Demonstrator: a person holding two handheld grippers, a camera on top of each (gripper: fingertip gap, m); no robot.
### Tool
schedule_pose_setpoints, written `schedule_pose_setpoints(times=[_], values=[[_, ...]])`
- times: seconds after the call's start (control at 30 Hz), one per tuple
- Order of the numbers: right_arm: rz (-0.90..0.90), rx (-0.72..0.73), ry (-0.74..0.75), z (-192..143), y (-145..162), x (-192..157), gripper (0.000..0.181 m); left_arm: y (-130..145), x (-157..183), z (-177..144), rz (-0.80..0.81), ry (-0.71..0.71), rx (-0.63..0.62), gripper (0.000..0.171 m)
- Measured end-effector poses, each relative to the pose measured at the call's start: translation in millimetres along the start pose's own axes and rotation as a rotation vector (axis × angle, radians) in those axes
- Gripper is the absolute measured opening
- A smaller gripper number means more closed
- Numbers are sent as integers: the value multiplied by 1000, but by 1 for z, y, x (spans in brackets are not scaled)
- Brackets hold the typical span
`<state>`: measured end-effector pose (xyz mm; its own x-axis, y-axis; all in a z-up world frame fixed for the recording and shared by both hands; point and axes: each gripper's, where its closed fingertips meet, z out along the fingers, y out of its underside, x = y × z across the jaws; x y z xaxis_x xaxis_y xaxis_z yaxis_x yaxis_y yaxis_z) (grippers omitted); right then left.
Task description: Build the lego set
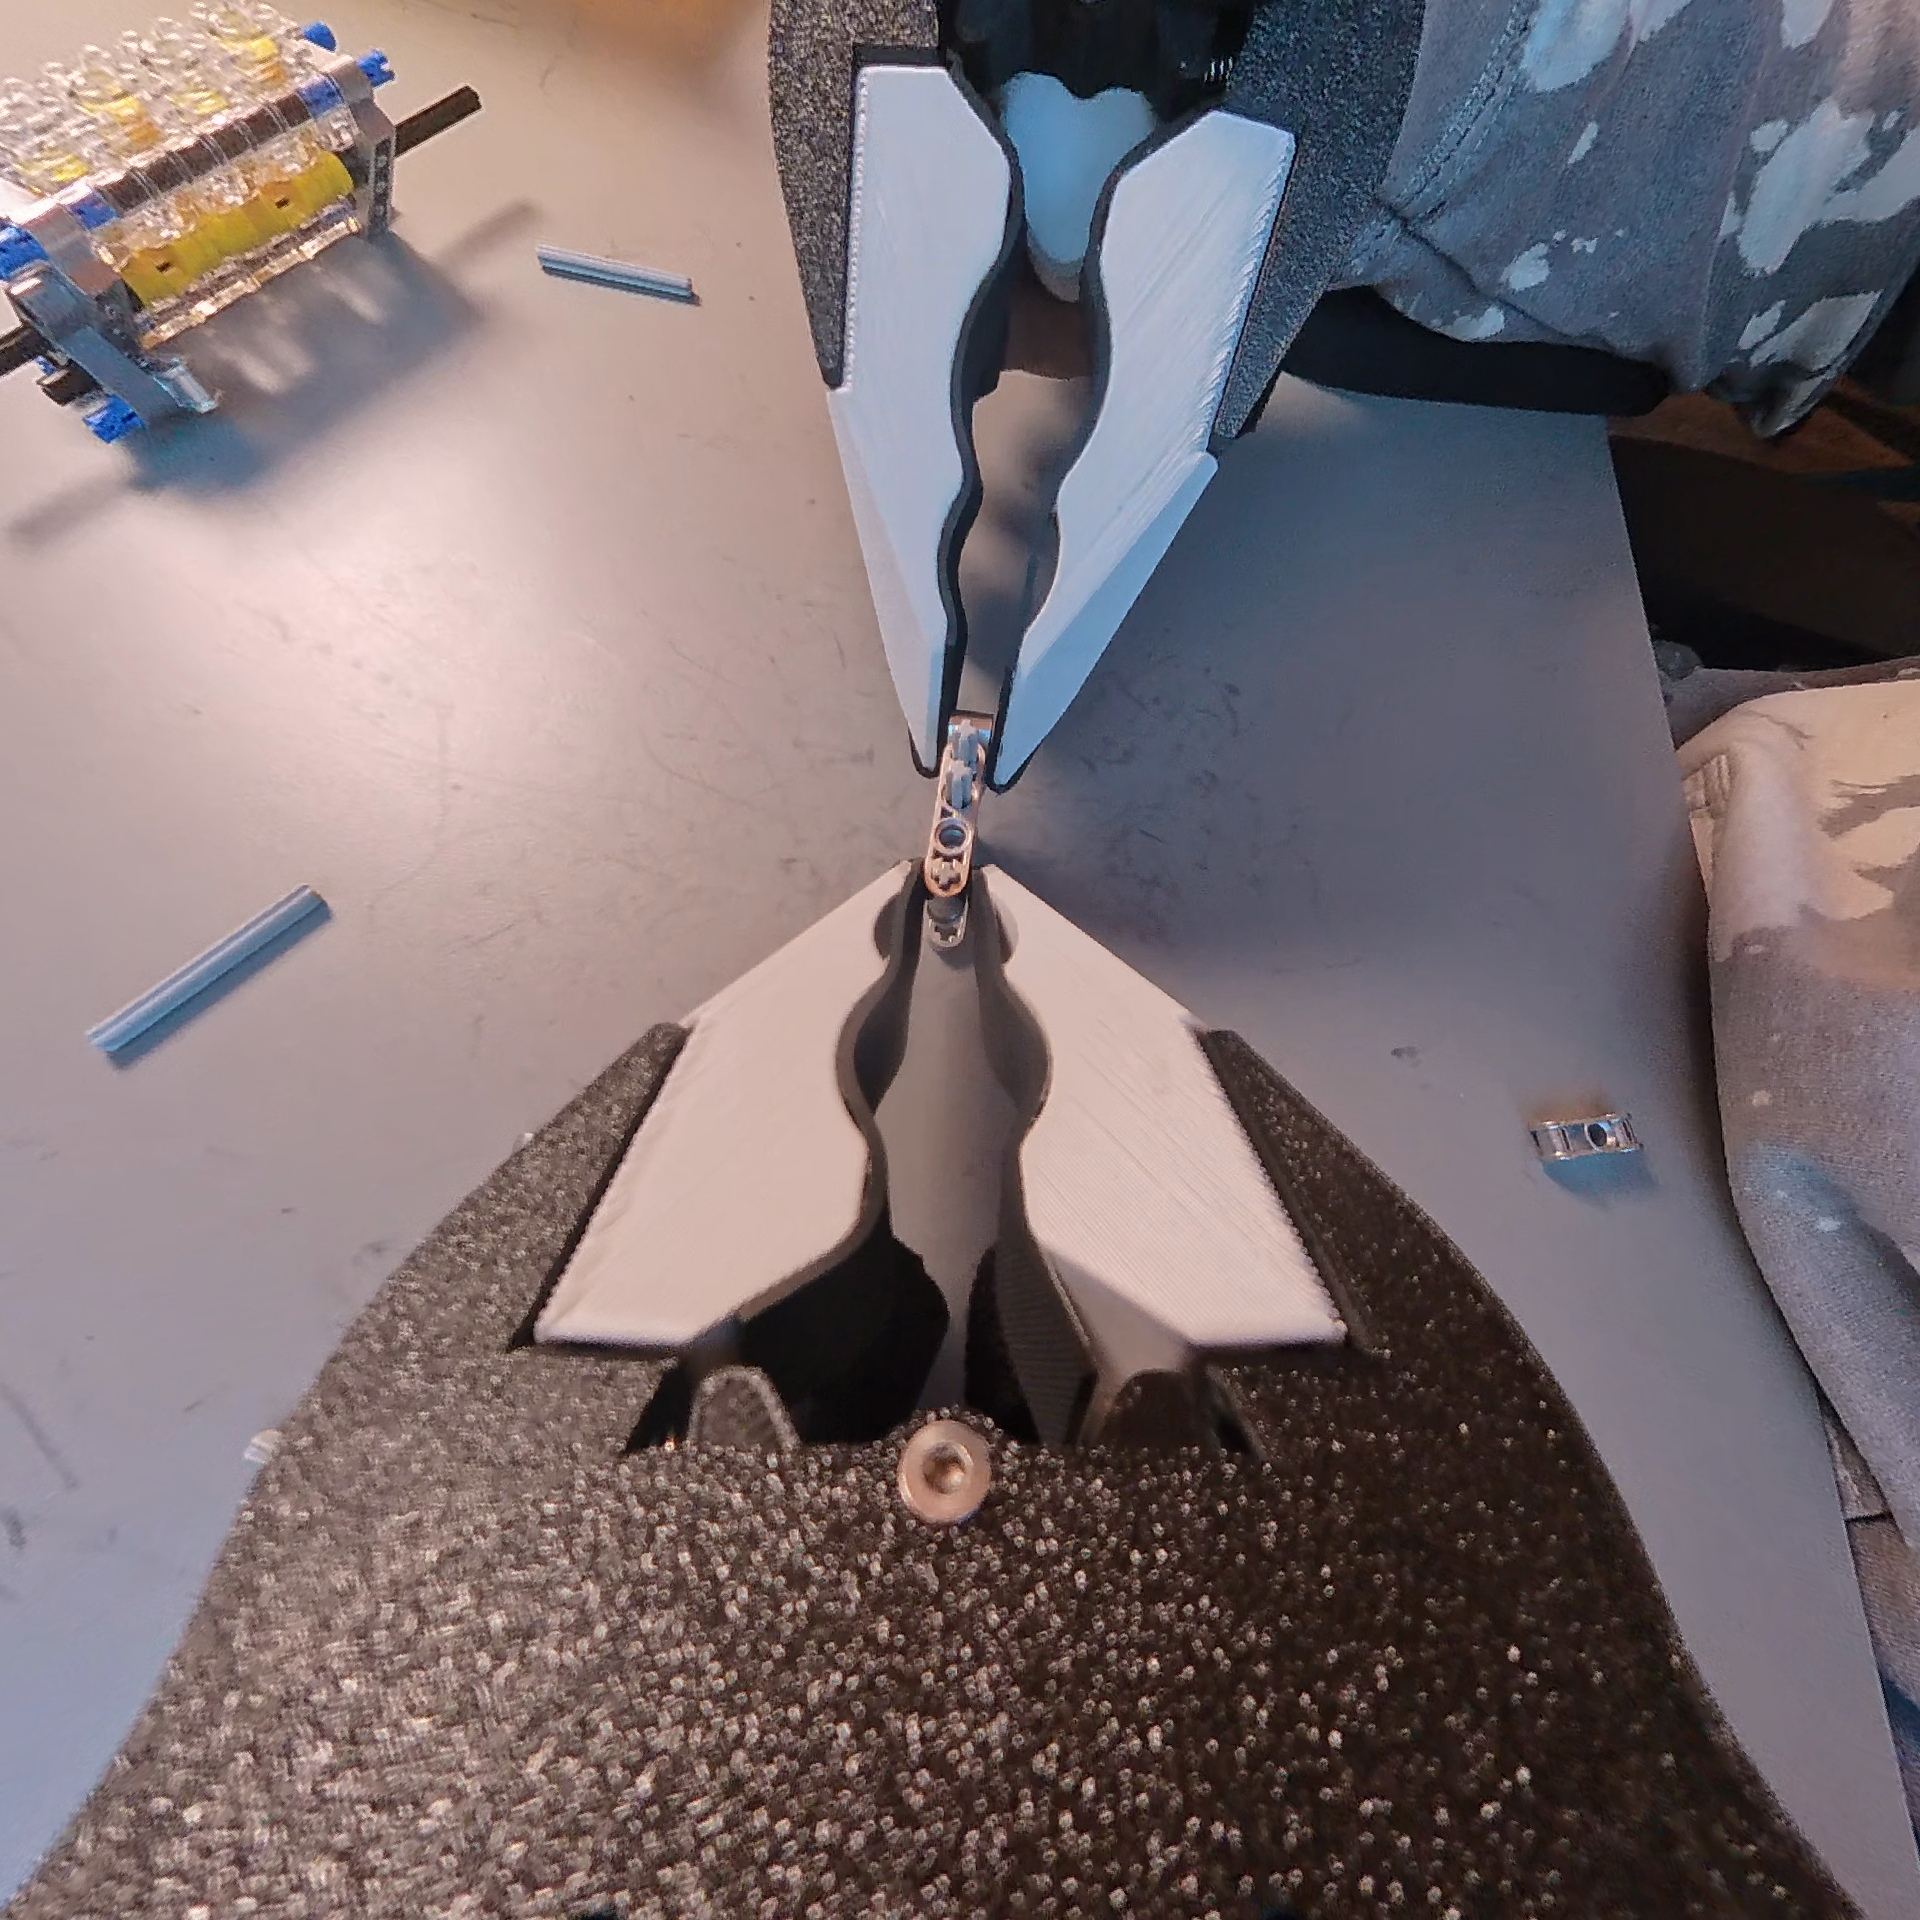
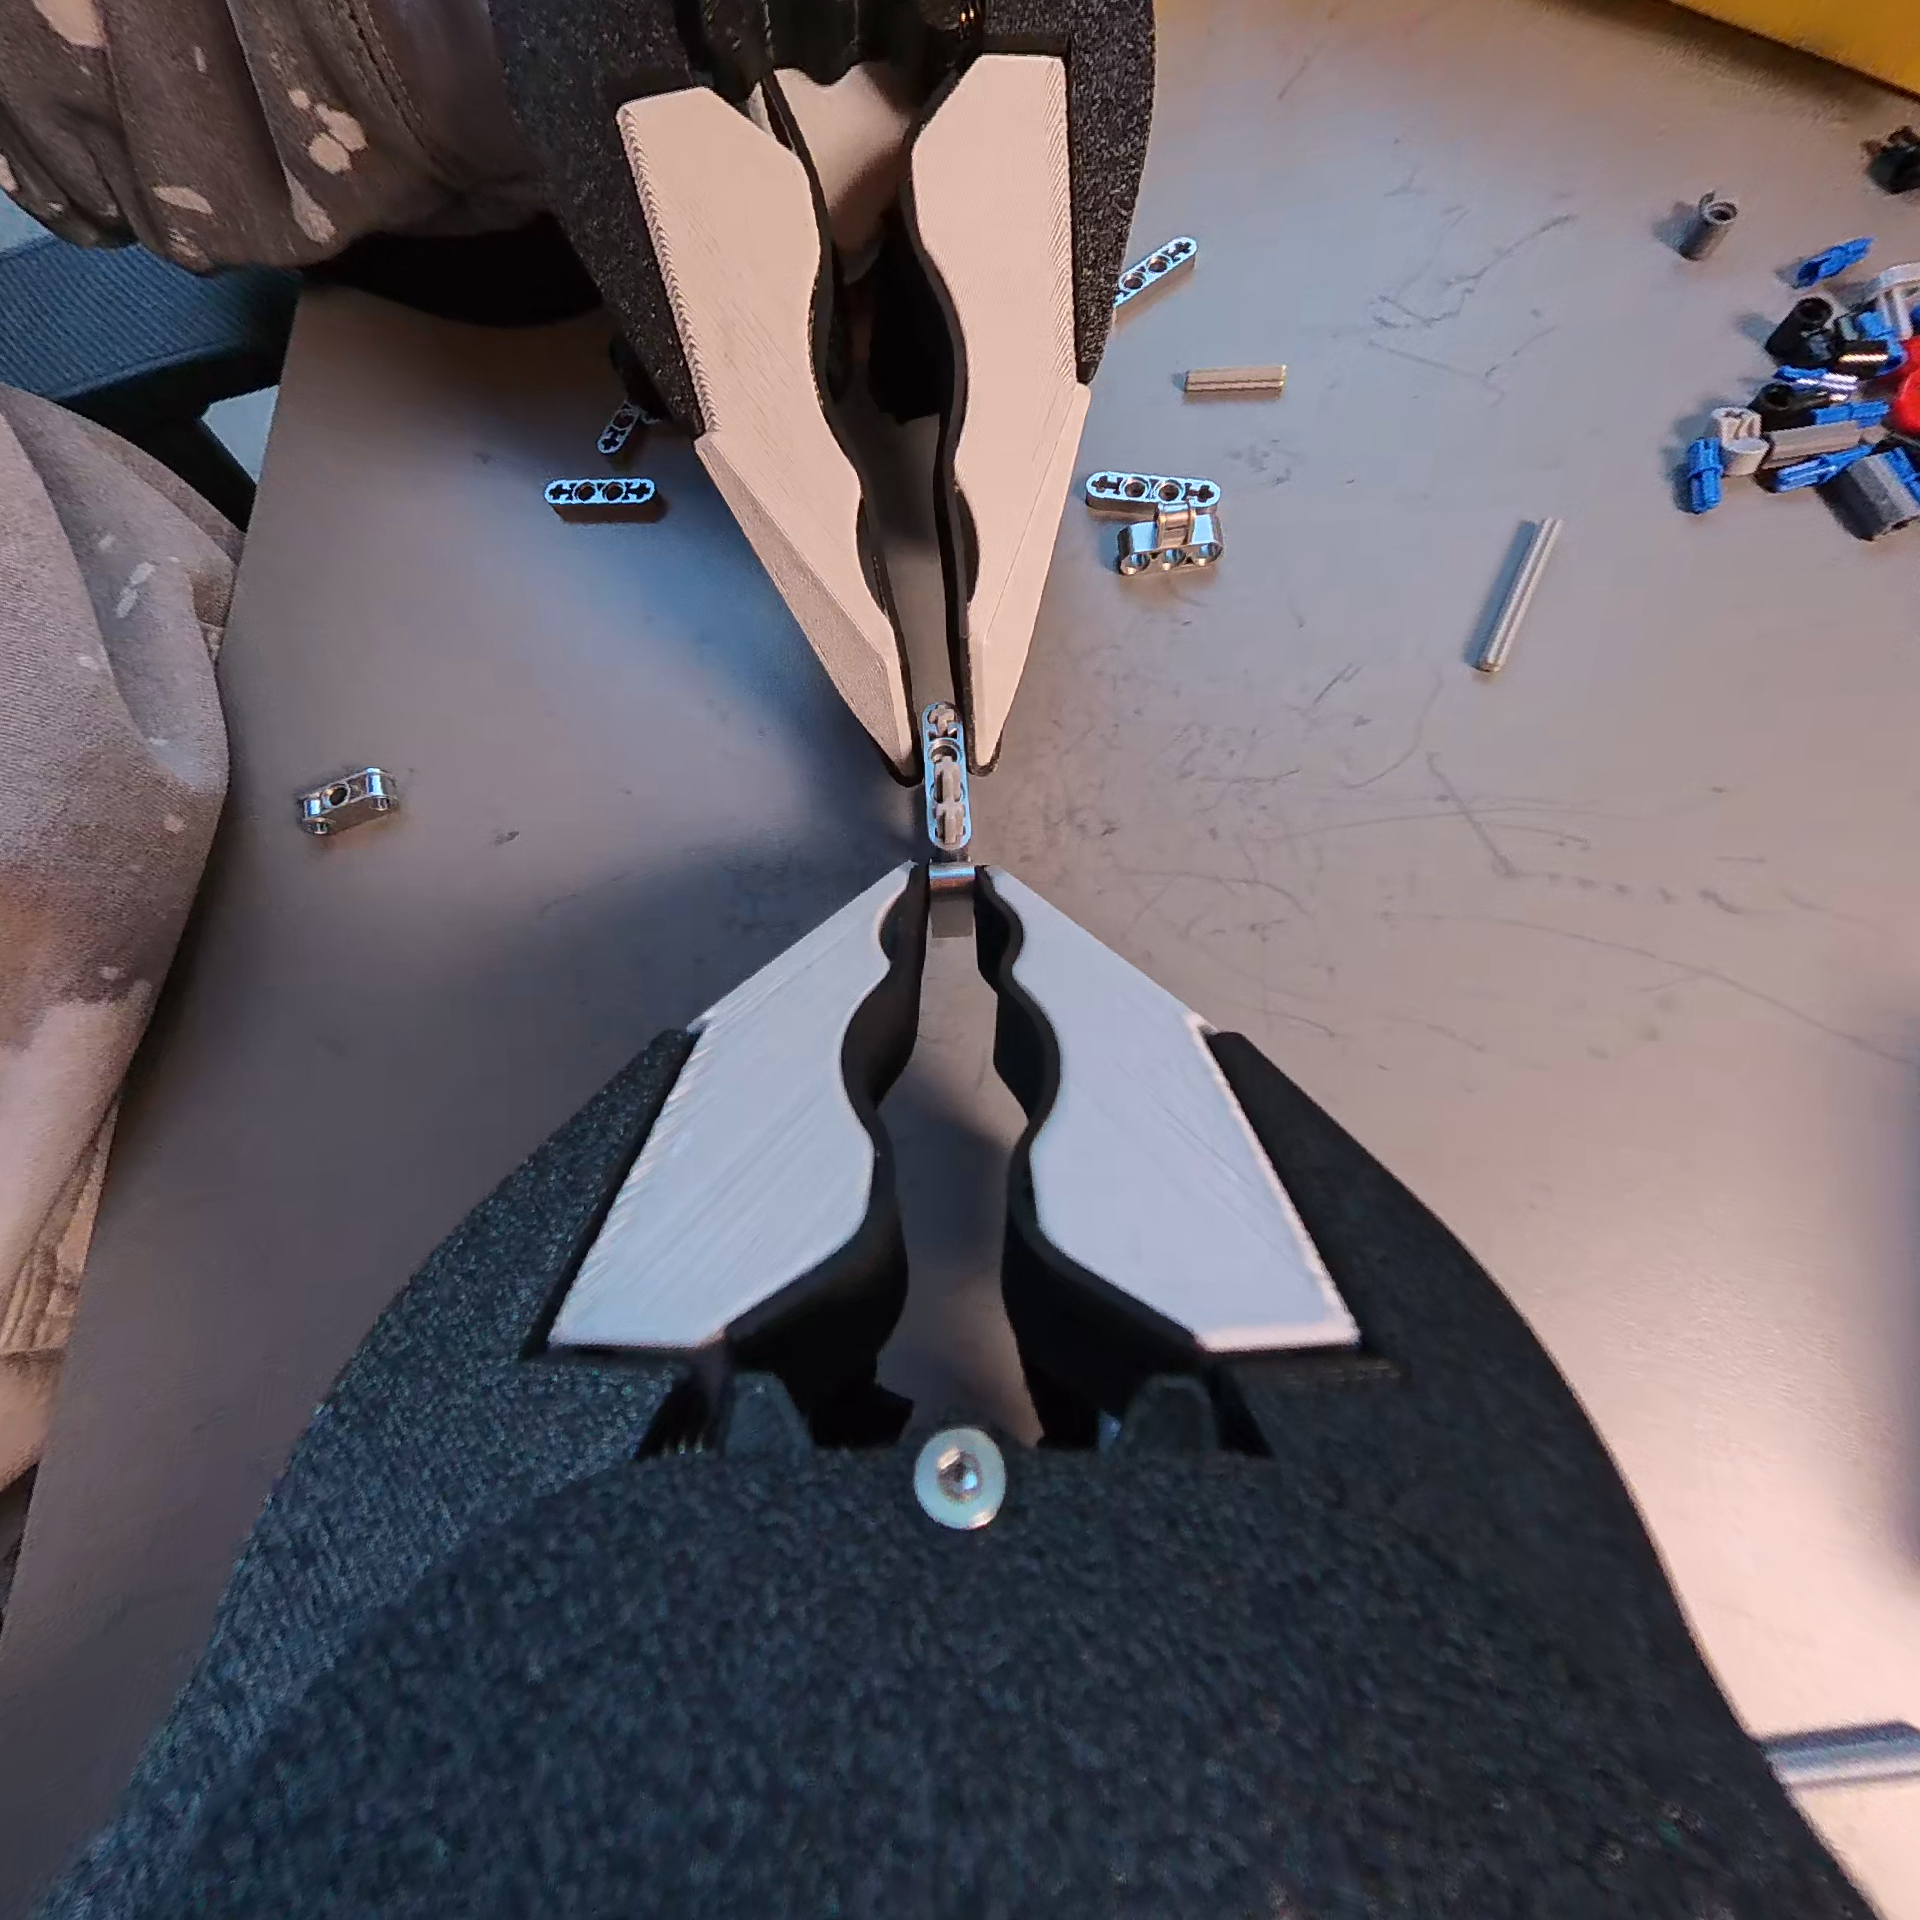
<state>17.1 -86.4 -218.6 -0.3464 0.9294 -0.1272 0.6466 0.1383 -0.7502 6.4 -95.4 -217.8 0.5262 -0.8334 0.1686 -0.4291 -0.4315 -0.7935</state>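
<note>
My left gripper (image 1: 948, 902) is pinched onto one end of a small grey holed beam (image 1: 951, 821), and my right gripper (image 2: 951, 894) grips a piece joined to its far end (the joint is too small to read). Tips nearly meet above the grey table (image 1: 520, 623). Loose grey axles (image 1: 208, 971) lie off left.

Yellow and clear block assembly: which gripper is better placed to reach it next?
Left, probably: the assembly lies ahead-left of the left gripper, outside the right wrist view. But it holds a thin beam, the right gripper a grey piece.
</note>
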Motion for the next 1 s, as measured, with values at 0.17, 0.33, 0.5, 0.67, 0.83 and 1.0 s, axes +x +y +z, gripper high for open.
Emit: schedule_pose_setpoints(times=[0.17, 0.33, 0.5, 0.67, 0.83, 1.0], values=[[0, 12, -6, -1, -1, -2, 10, 0, 0, 1, -29, 20, 2, 6], [-16, 47, 9, -9, -7, 0, 15, 0, 0, 1, -30, 24, -2, 6], [-35, 19, 27, -5, -3, 2, 7, 0, -1, 2, -35, 28, -3, 6], [-18, 20, 15, -4, -2, 1, 6, -3, -3, -3, -75, 37, 23, 9], [9, 26, 18, -4, -1, 2, 6, -14, -14, -24, -176, 67, 130, 9], [16, 23, 25, -4, -1, 1, 6, -13, -14, -29, -166, 57, 135, 9]])
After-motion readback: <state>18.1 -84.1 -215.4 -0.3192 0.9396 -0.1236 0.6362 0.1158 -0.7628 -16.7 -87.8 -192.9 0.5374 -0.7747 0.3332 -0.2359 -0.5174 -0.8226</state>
